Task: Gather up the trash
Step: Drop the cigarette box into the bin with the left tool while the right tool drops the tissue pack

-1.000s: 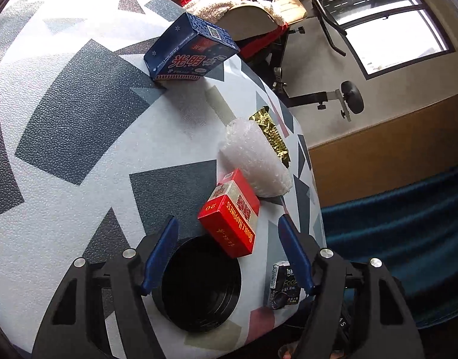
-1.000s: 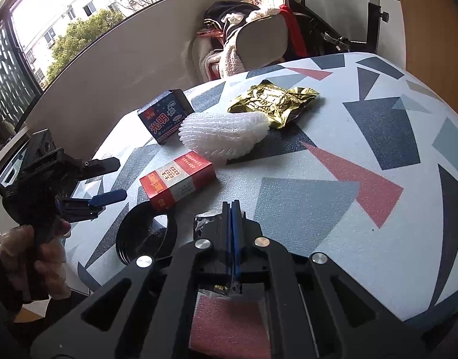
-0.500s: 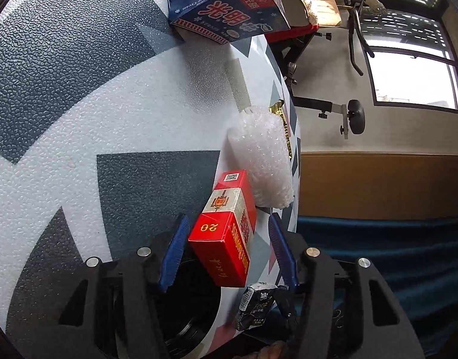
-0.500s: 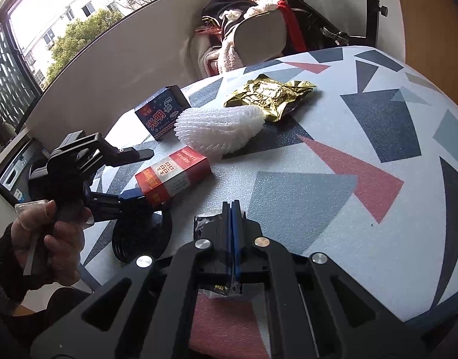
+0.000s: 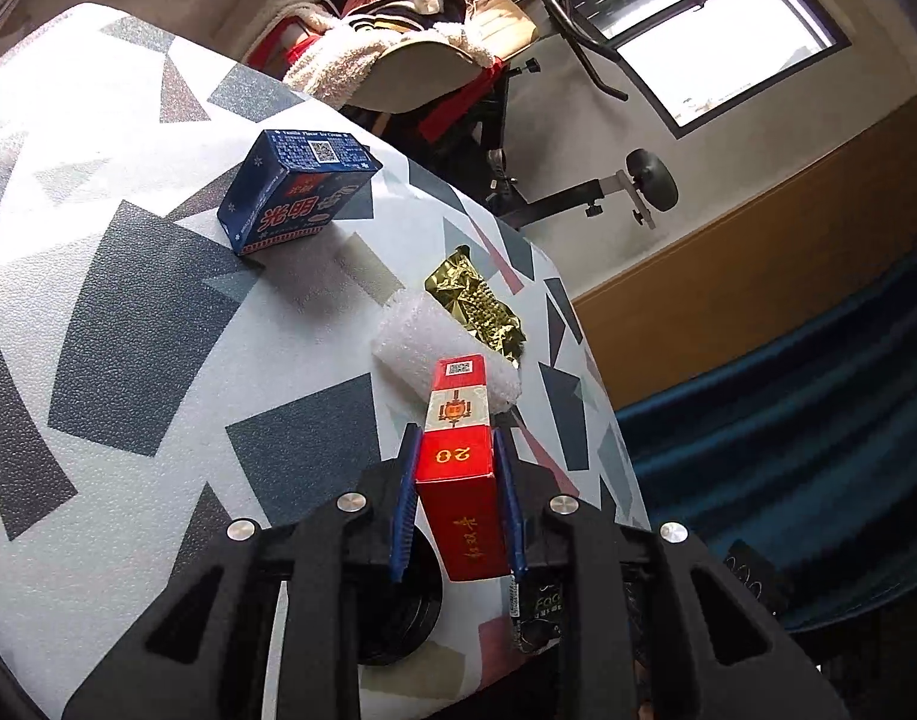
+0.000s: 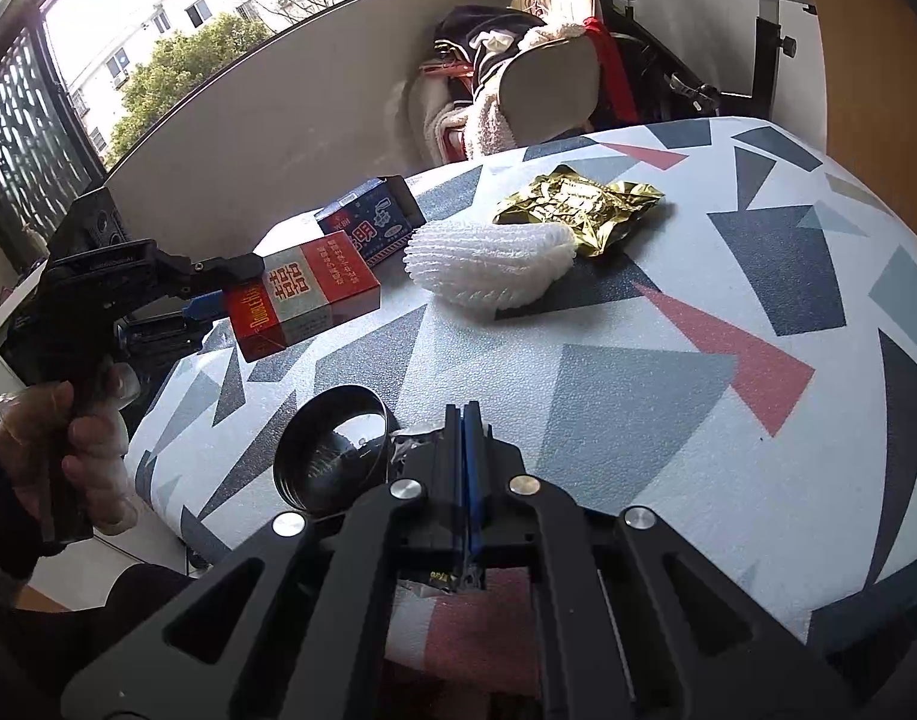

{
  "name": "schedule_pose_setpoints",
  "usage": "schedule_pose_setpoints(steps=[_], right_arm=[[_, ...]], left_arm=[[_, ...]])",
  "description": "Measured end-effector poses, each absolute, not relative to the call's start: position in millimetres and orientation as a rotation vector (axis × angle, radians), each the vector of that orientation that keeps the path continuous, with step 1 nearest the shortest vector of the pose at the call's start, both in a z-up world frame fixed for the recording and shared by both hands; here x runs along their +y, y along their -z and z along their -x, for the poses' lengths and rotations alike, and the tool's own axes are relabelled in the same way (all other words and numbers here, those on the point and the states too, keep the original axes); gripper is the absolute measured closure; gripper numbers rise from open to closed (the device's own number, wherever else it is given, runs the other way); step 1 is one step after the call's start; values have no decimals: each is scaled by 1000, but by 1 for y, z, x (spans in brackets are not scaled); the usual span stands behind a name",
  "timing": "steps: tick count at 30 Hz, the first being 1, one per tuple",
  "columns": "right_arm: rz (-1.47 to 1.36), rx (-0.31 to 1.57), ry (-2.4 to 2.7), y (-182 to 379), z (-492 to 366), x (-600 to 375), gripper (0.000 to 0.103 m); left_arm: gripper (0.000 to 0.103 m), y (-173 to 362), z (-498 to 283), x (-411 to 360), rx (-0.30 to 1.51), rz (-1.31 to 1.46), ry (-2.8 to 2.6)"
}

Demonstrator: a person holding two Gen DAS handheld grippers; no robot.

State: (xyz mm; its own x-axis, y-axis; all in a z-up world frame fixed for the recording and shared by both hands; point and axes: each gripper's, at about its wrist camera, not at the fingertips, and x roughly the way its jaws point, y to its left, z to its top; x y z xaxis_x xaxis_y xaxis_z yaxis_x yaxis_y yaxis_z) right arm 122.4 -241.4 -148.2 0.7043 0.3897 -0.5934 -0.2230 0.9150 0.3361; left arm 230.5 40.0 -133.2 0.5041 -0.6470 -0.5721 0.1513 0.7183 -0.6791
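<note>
A red cigarette box hangs above the patterned table, lifted at the left edge. My left gripper has its blue pads pressing the box's sides, and its jaws are still closing on it. The right wrist view shows the same box in the left gripper, which a hand holds. My right gripper is shut low over the near table edge, with a crinkled dark wrapper pinched between its fingers.
A black round dish sits beside the right gripper. Farther back lie a white foam net, a gold foil wrapper and a blue carton. A chair piled with clothes stands behind the table.
The left gripper's jaws closed around the red box and raised it off the table. The right gripper stayed shut in nearly the same place.
</note>
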Motion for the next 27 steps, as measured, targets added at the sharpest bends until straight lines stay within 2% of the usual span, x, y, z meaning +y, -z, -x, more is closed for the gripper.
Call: schedule_pose_setpoints(steps=[6, 15, 27], right_arm=[[-255, 699, -365, 140, -104, -236, 97], [-237, 691, -382, 131, -82, -230, 97], [-234, 694, -387, 128, -64, -227, 97]], left_arm=[[80, 104, -162, 35, 863, 376, 577], [80, 121, -63, 43, 874, 237, 613], [80, 153, -26, 31, 952, 132, 622]])
